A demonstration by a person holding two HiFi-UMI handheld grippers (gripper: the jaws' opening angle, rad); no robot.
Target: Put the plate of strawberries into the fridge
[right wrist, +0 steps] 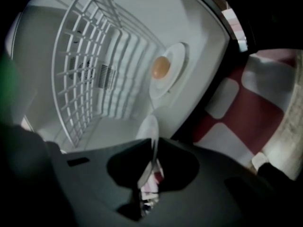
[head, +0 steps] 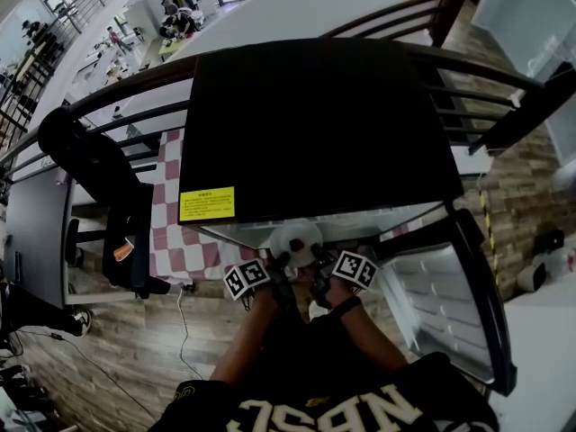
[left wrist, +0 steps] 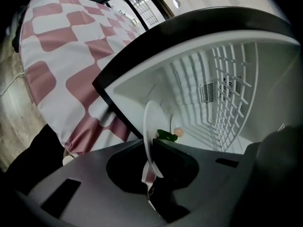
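While the white plate (left wrist: 150,122) hangs at the mouth of the black mini fridge (head: 315,124), here's the picture: the left gripper (left wrist: 150,162) has its jaws pinched on one side of the rim, and the right gripper (right wrist: 152,160) is clamped the same way on the opposite side, so the plate is carried between the two. It sits just at the threshold, not yet on the white floor inside. To do this well, I'd say keep both hands level with each other so the plate doesn't tip and roll the fruit off, slide it in low under the wire shelf (left wrist: 232,89), stay clear of the open door (head: 450,304) on the right, and set it flat before either grip lets go. Now the count: one fridge, one door, one wire shelf, one plate, two grippers. The checked pink-and-white cloth (left wrist: 52,41) beside the fridge makes one more. One strawberry (left wrist: 177,133) with a green top shows clearly from the left gripper view; the head view hints at another, but I can't settle that number.
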